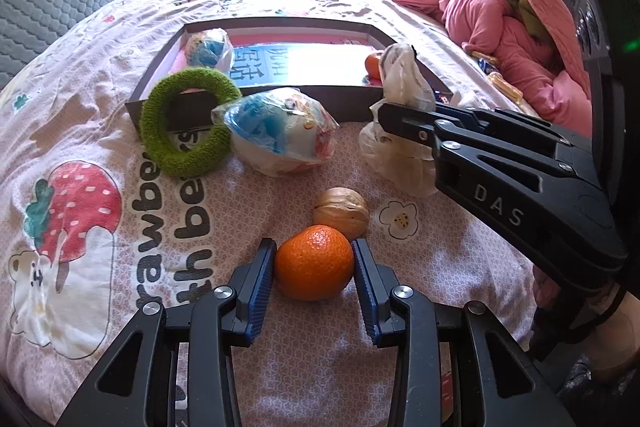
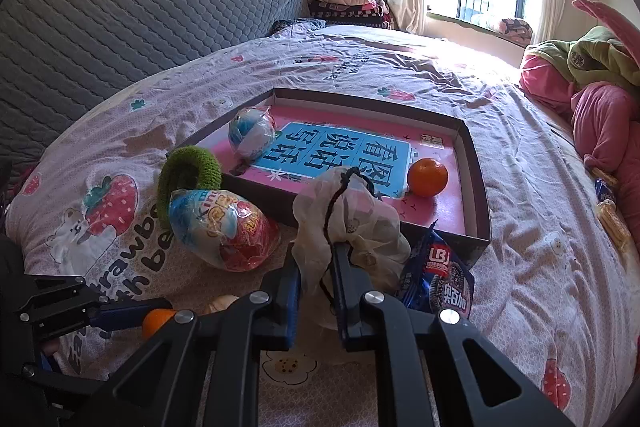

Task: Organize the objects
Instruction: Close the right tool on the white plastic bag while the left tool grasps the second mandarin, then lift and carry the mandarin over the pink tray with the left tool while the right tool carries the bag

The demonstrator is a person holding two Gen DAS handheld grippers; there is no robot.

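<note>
tray: shallow dark box tray (image 2: 476, 163) on the bedspread (image 2: 540, 267), pink printed base, sits beyond the loose items
done: looks like two items in so far, one wrapped egg toy (image 2: 251, 133) at its left end, one orange in tray (image 2: 427, 177) at its right
left, green ring: fuzzy green ring (image 1: 186, 121) propped against the tray's near left corner, outside it
left, big egg: large wrapped egg toy (image 1: 280, 131) on the bedspread just in front of the tray
left, walnut: walnut (image 1: 341, 213) on the bed, touching or just behind the loose orange
left gripper: left gripper (image 1: 314, 261) fingers either side of the loose orange (image 1: 314, 263), pads about at its skin; closed on it, orange resting on the bed
right gripper: right gripper (image 2: 316, 277) fingers nearly together, clamped on the white pouch (image 2: 352, 219) with its dark cord, in front of the tray's near wall
right, snack: blue cookie packet (image 2: 438, 275) beside the pouch, outside the tray
progress: early, six items not yet in
left view only: walnut in full, the grip on the orange
right view only: cookie packet in full, tray contents clear
</note>
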